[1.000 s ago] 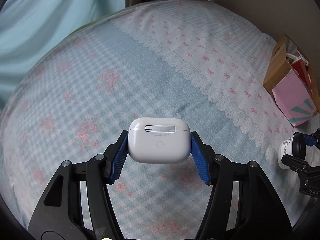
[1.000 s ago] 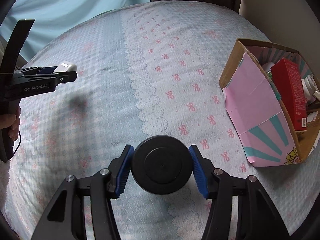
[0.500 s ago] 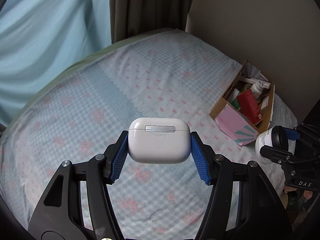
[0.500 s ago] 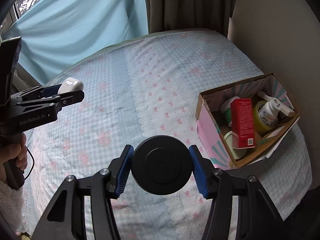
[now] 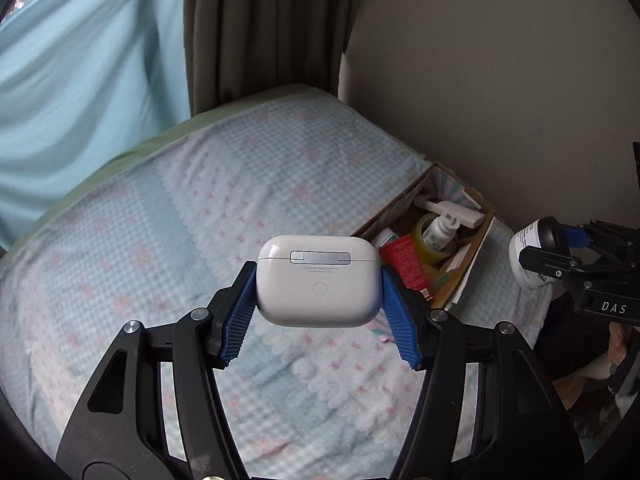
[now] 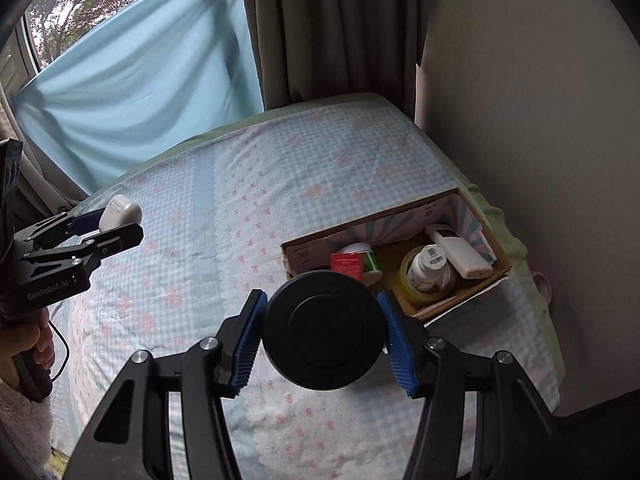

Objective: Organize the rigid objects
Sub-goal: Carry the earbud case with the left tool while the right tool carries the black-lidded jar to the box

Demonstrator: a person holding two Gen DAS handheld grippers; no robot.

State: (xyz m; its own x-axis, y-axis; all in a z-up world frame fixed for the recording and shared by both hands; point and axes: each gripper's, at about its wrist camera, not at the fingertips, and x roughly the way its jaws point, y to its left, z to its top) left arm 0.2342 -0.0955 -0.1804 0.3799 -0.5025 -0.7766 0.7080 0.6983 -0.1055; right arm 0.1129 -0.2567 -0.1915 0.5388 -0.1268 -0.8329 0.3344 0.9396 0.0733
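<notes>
My left gripper [image 5: 318, 298] is shut on a white earbud case [image 5: 318, 280], held high above the bed; the case also shows in the right wrist view [image 6: 120, 211]. My right gripper [image 6: 322, 334] is shut on a round jar with a black lid [image 6: 323, 330], held above the bed just in front of the box; the jar shows white-bodied in the left wrist view [image 5: 534, 250]. An open cardboard box [image 6: 464, 304] with pink and teal flaps lies on the bed's right side, also in the left wrist view [image 5: 474, 256]. It holds a red carton [image 5: 406, 262], bottles and a tape roll.
The bed [image 6: 200, 272] has a pale blue checked cover with pink bows. A wall [image 6: 520, 100] runs along its right side. Dark curtains [image 6: 328, 32] and a light blue drape [image 6: 140, 80] hang behind its far end.
Both grippers have risen well above the bed with their objects held. The box has come into fuller view, now seen from above with its contents showing.
</notes>
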